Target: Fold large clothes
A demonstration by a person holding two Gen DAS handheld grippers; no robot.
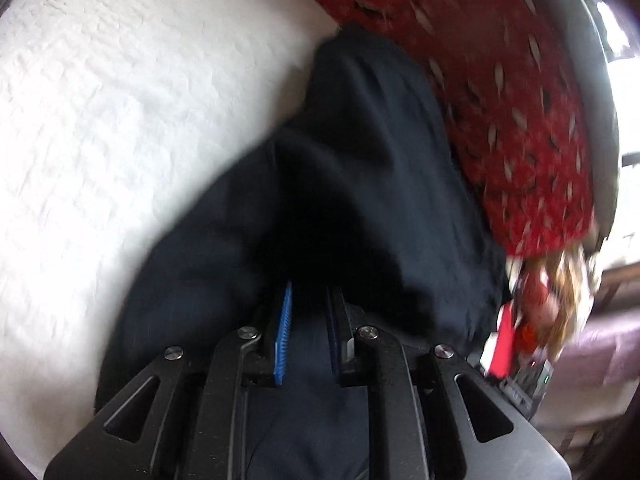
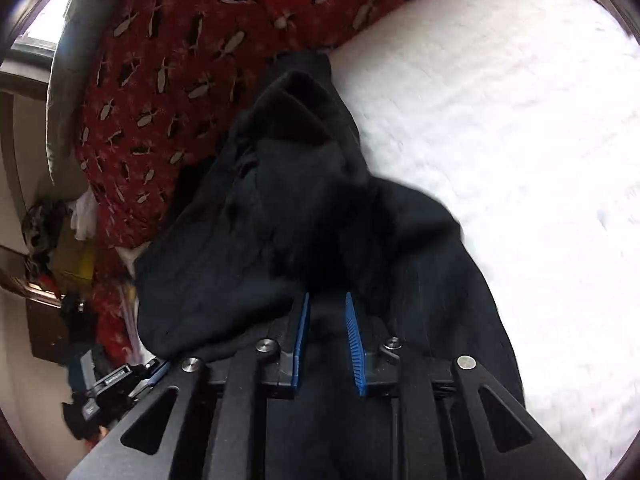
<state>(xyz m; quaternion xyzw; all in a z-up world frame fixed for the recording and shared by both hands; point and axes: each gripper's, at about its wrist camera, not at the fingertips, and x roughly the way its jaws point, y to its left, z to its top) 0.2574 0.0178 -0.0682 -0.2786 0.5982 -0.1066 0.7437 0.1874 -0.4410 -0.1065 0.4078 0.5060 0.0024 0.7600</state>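
Note:
A dark navy garment [image 1: 360, 152] lies bunched on a white textured bedcover [image 1: 120, 120] and stretches away toward a red patterned blanket [image 1: 500, 80]. My left gripper [image 1: 310, 290] is shut on a fold of it; the cloth fills the narrow gap between the blue pads [image 1: 282, 332] and hides their tips. In the right wrist view the same garment [image 2: 300, 200] is heaped up in front of my right gripper [image 2: 327, 298]. That gripper is shut on a fold of it, with cloth draped over the blue pads [image 2: 354, 344].
The red blanket [image 2: 168, 60] with pale motifs covers the far side of the bed, beside the white cover [image 2: 500, 140]. Cluttered items and dark furniture [image 2: 48, 264] stand off the bed's edge. A black device with a blue strip [image 2: 120, 380] sits low at the left.

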